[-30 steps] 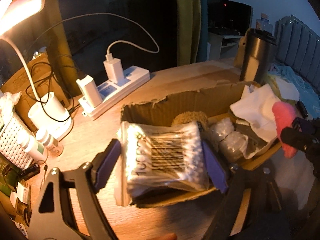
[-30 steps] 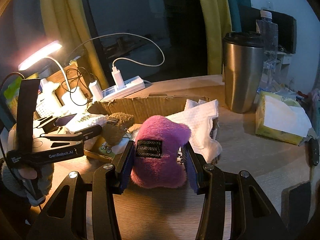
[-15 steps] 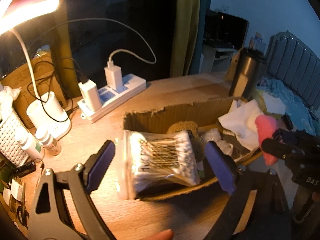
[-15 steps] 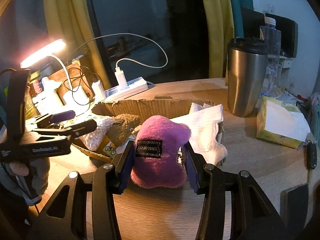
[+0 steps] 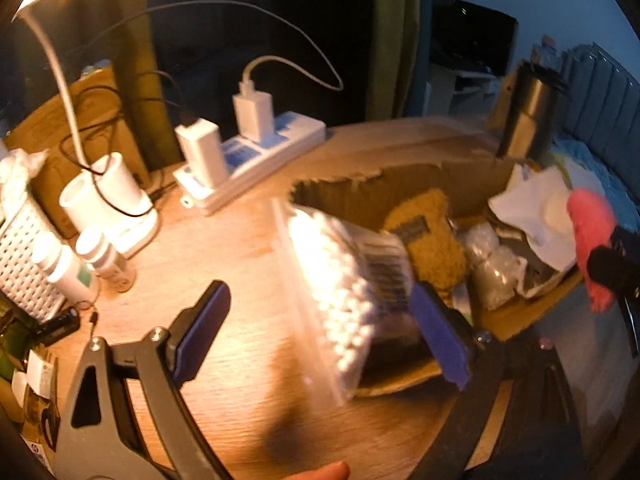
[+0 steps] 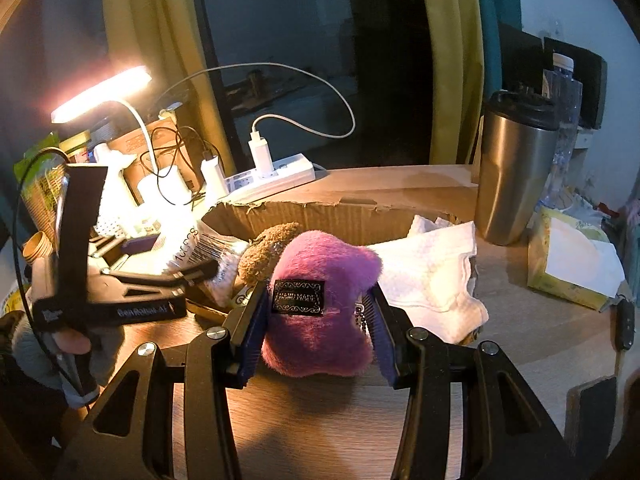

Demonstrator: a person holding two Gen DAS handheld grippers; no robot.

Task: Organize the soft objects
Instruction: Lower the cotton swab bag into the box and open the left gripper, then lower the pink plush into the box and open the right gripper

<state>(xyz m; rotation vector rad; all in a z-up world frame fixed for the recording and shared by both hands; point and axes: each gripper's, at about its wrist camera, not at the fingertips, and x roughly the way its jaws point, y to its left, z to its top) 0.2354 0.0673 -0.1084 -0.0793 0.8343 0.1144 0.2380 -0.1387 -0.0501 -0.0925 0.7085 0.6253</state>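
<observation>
A clear bag of cotton swabs (image 5: 344, 280) leans tilted over the near left corner of the torn cardboard box (image 5: 360, 196). My left gripper (image 5: 320, 300) stands open around the bag; its left pad is well clear and its right pad is close to the bag's edge. A brown plush (image 5: 432, 232) and a white cloth (image 5: 532, 216) lie inside the box. In front of the box (image 6: 320, 216), my right gripper (image 6: 318, 312) is shut on a purple plush (image 6: 320, 280) with a black label, held just above the table. The left gripper (image 6: 176, 256) shows at the left of the right wrist view.
A power strip (image 5: 248, 160) with chargers and cables lies behind the box, beside a lit desk lamp (image 6: 100, 92). Small bottles (image 5: 68, 268) and a white basket crowd the left. A steel tumbler (image 6: 516, 176), a tissue pack (image 6: 572, 264) and a key fob (image 6: 626, 324) sit at the right.
My left jaws have spread and let go of the cotton swab bag, which has tipped onto the box's corner. The left gripper has drifted left. The right keeps its grip on the plush.
</observation>
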